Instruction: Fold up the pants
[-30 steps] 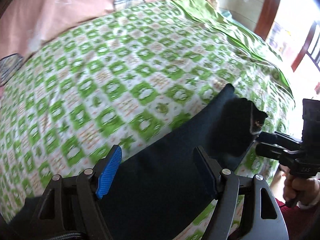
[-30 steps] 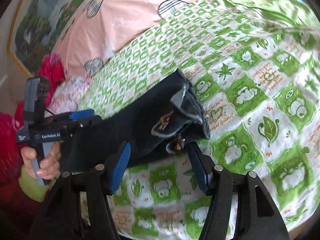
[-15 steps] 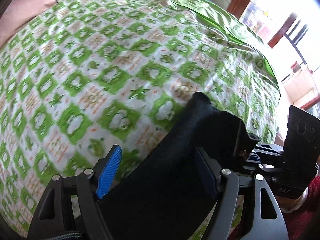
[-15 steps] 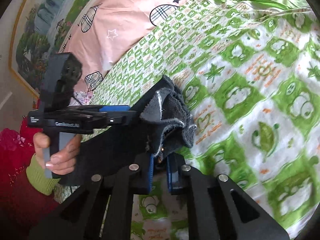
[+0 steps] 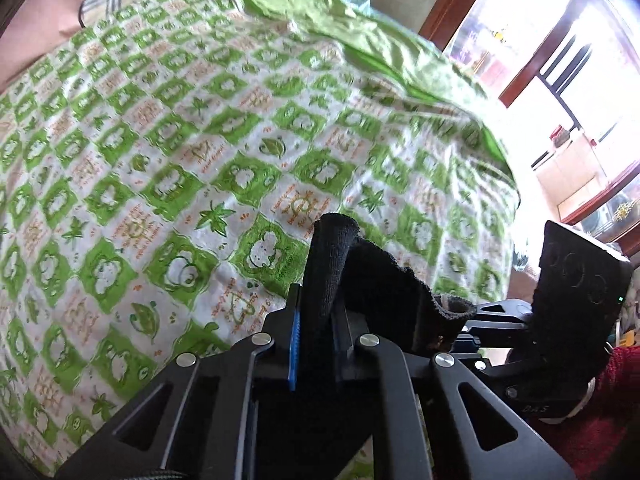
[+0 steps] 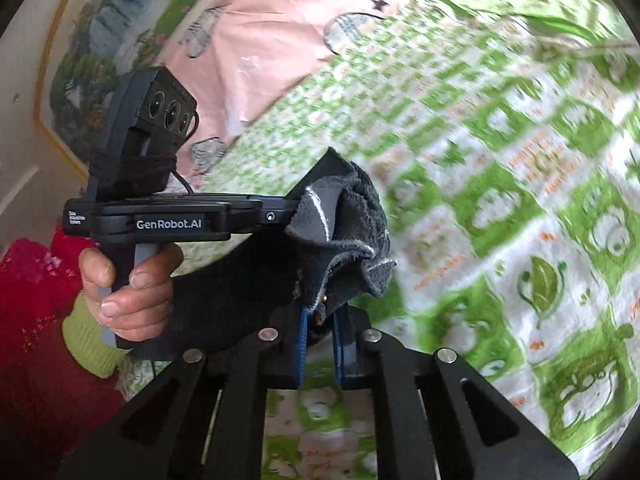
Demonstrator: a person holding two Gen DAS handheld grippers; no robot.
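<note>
The dark navy pants (image 5: 384,280) are bunched between both grippers above the bed. My left gripper (image 5: 316,316) is shut on a fold of the pants edge, which sticks up between its fingers. My right gripper (image 6: 320,320) is shut on the waistband end (image 6: 344,240), where grey lining and a zipper show. In the right wrist view the left gripper (image 6: 276,216) is close on the left, clamped on the same bunch. In the left wrist view the right gripper (image 5: 472,320) is close on the right.
The bed is covered by a green and white patterned sheet (image 5: 180,160). A pink quilt (image 6: 280,20) lies at the head. A window and wooden frames (image 5: 560,60) stand beyond the bed's far edge. The person's red sleeve (image 6: 32,320) is at the left.
Both grippers were open over the flat pants a second ago. The right one shut first, then the left. The pants edge is now lifted and bunched, and the grippers have come closer together.
</note>
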